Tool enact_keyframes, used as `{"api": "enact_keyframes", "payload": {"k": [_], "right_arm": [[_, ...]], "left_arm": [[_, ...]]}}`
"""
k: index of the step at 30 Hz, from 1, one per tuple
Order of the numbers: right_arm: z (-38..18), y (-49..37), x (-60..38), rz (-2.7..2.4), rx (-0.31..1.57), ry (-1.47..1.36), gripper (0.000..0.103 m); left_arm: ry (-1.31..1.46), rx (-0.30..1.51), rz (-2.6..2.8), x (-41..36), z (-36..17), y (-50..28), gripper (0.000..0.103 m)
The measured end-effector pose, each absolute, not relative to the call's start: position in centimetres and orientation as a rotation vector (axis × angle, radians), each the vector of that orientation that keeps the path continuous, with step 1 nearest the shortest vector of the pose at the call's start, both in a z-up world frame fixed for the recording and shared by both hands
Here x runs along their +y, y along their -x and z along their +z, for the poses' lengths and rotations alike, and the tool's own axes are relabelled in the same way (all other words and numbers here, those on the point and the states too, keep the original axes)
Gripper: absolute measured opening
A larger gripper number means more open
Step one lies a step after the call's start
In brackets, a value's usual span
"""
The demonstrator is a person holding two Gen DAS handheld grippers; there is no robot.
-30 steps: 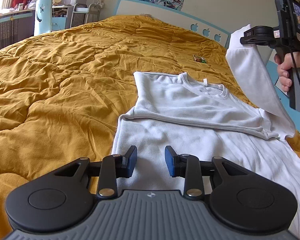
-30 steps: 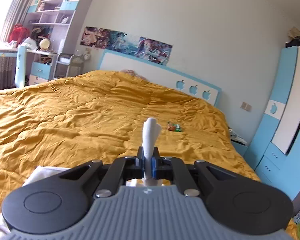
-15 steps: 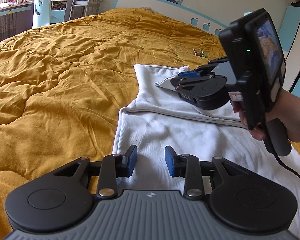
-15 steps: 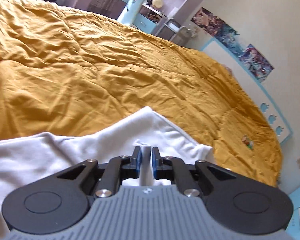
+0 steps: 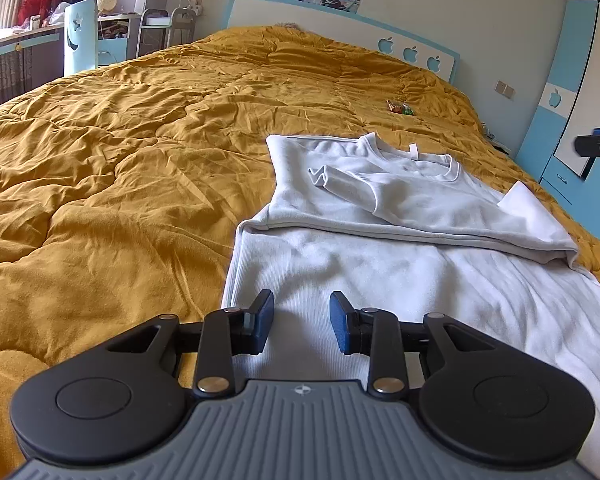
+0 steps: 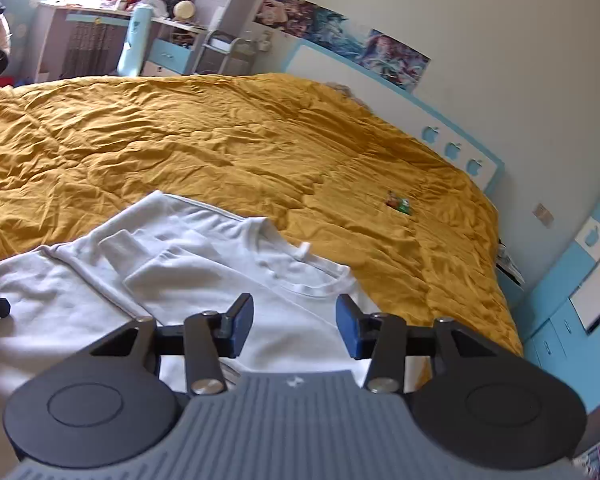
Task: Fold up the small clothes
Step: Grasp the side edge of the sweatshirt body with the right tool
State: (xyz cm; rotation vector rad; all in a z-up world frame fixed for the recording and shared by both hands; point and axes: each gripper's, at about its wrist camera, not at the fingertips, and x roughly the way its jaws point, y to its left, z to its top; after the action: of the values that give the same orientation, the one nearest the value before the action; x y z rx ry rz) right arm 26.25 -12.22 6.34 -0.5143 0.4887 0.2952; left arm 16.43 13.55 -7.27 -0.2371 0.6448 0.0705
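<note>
On the mustard-yellow quilted bedspread (image 5: 140,152) lies the white long-sleeved knit top (image 5: 380,264), spread flat with its long axis running from the hem nearest me up to the ribbed neckline (image 5: 420,160) at the far end. Both sleeves are already folded inward; the right-hand white sleeve (image 5: 352,184) rests diagonally across the chest, its cuff pointing toward the garment's left edge.

I judge the next fold to be lengthwise: hem brought up toward the neckline. The relation that governs it is as follows.

1. My left gripper (image 5: 302,316) hovers directly over the lower body of the top, close to its left edge. Its jaws are spread partway with nothing between them; the blue pads sit above the fabric, and I cannot tell whether they touch it.
2. My right gripper (image 6: 295,326) sits over the upper chest, just short of the neckline (image 6: 320,284). Its jaws have just been opening and now stand spread and empty, the sleeve (image 6: 148,256) lying free on the cloth ahead and to the left.
3. The hem lies below both views, toward me. The left hand is nearer to it; the right hand must travel back along the garment's long axis.

A small red-and-green wrapper (image 5: 398,108) lies beyond the neckline, well apart from the top.
</note>
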Motion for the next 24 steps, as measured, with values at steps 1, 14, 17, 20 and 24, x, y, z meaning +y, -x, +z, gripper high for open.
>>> {"api": "enact_keyframes", "payload": {"k": [1, 14, 17, 20, 24], "right_arm": [[7.9, -25.5, -14.2, 0.262, 0.492, 0.49, 0.042], [21.8, -9.9, -26.1, 0.052, 0.379, 0.276, 0.047], [22.5, -8.5, -26.5, 0.074, 0.373, 0.193, 0.048], [20.8, -9.7, -26.5, 0.11, 0.364, 0.124, 0.048], [14.3, -15.1, -25.6, 0.13, 0.412, 0.117, 0.046]], "left_arm": [[0.229, 0.645, 0.075, 13.4, -7.3, -16.5, 0.038], [0.138, 0.634, 0.105, 12.1, -8.0, -16.6, 0.038], [0.128, 0.629, 0.109, 12.0, -8.1, -16.5, 0.038], [0.138, 0.619, 0.11, 12.1, -8.3, -16.3, 0.038], [0.184, 0.608, 0.109, 12.8, -8.3, -15.9, 0.038]]}}
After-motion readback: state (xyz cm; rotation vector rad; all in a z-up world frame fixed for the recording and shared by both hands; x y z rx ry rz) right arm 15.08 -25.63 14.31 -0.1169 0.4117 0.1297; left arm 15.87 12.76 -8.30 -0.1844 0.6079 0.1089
